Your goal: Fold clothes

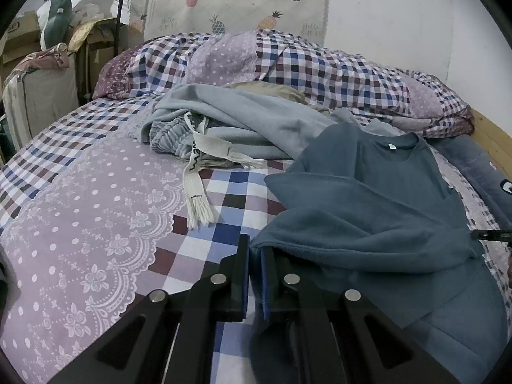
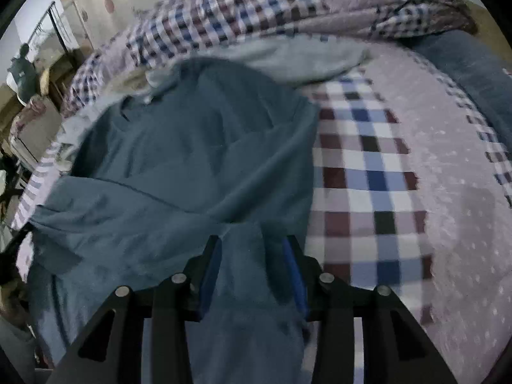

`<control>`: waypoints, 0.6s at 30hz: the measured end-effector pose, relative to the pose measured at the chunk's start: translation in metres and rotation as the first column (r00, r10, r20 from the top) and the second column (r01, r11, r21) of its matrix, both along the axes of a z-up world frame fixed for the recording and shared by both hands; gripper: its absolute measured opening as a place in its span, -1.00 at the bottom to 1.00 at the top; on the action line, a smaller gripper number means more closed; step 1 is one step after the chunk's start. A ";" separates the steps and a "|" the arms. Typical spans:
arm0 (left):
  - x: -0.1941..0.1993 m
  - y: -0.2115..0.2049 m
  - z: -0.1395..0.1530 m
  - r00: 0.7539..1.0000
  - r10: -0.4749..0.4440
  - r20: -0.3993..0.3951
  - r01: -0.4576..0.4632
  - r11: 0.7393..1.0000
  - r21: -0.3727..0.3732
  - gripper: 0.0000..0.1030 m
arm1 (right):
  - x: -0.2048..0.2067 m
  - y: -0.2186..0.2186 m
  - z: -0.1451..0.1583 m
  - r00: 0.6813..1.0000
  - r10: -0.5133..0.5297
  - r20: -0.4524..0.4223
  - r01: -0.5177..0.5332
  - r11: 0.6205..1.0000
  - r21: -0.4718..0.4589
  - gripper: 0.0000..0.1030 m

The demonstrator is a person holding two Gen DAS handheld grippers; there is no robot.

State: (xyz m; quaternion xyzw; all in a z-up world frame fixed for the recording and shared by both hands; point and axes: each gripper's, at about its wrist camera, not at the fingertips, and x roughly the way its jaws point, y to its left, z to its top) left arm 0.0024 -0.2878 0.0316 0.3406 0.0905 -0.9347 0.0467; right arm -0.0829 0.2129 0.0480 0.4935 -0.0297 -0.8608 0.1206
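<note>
Checked bed (image 1: 224,192) bears teal shirt (image 1: 368,198), grey clothes (image 1: 243,121).
</note>
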 end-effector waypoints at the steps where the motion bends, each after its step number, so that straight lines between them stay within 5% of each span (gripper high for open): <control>1: 0.000 0.000 0.000 1.000 0.000 0.002 0.000 1.000 0.001 -0.90 | -0.005 -0.004 -0.004 1.000 0.013 0.006 -0.013 1.000 0.015 -0.17; 2: 0.000 0.000 -0.001 1.000 0.000 0.004 0.000 1.000 0.004 -0.90 | -0.005 -0.008 -0.005 1.000 0.031 -0.002 -0.031 0.999 0.033 -0.21; 4: 0.000 -0.001 -0.002 1.000 0.000 0.008 -0.001 1.000 0.010 -0.90 | -0.005 -0.016 -0.007 0.998 0.067 -0.016 -0.066 0.995 0.068 -0.94; 11: -0.002 -0.004 -0.006 1.000 0.002 0.030 -0.003 0.999 0.033 -0.90 | 0.060 -0.020 0.043 0.933 0.261 -0.248 -0.259 0.965 0.043 -0.93; 18: -0.002 -0.008 -0.011 0.999 0.010 0.048 -0.013 0.998 0.054 -0.90 | 0.131 -0.013 0.027 0.882 0.467 -0.064 -0.458 0.881 0.115 -0.93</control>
